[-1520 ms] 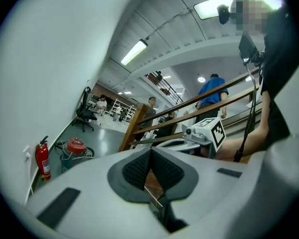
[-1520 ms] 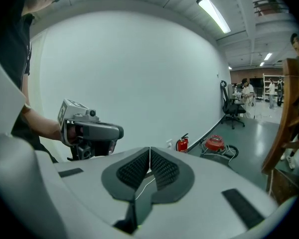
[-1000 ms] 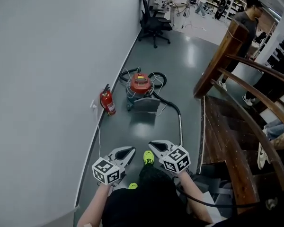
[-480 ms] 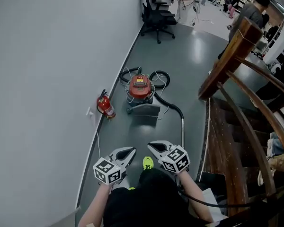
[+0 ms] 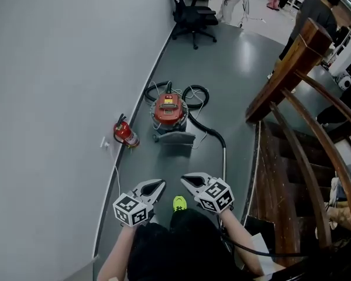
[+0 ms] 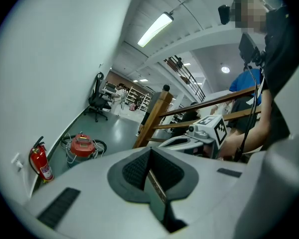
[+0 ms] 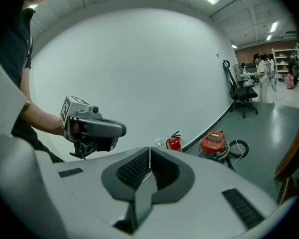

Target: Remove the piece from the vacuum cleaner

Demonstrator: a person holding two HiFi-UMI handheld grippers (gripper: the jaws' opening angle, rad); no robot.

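The vacuum cleaner (image 5: 168,113) stands on the grey floor (image 5: 234,69) just above the middle of the head view, near the wall (image 5: 58,69) and well apart from both grippers. Its red-topped canister looks bulky, stiff and fairly heavy, so it would likely stay put while a part is pulled off. A black hose (image 5: 206,127) loops behind it and curves right into a thin metal wand (image 5: 224,160). The hose is probably soft and springy. The wand is probably rigid, light and slippery, and best gripped close to a joint. A grey flat part (image 5: 175,138) sits just in front of the canister; whether it is attached cannot be told. Which piece is meant is unclear, the joints are too small to read, and the wand's lower end disappears behind the right gripper (image 5: 186,179). That gripper and the left gripper (image 5: 159,185), at lower centre, both have their jaws pressed together on nothing.
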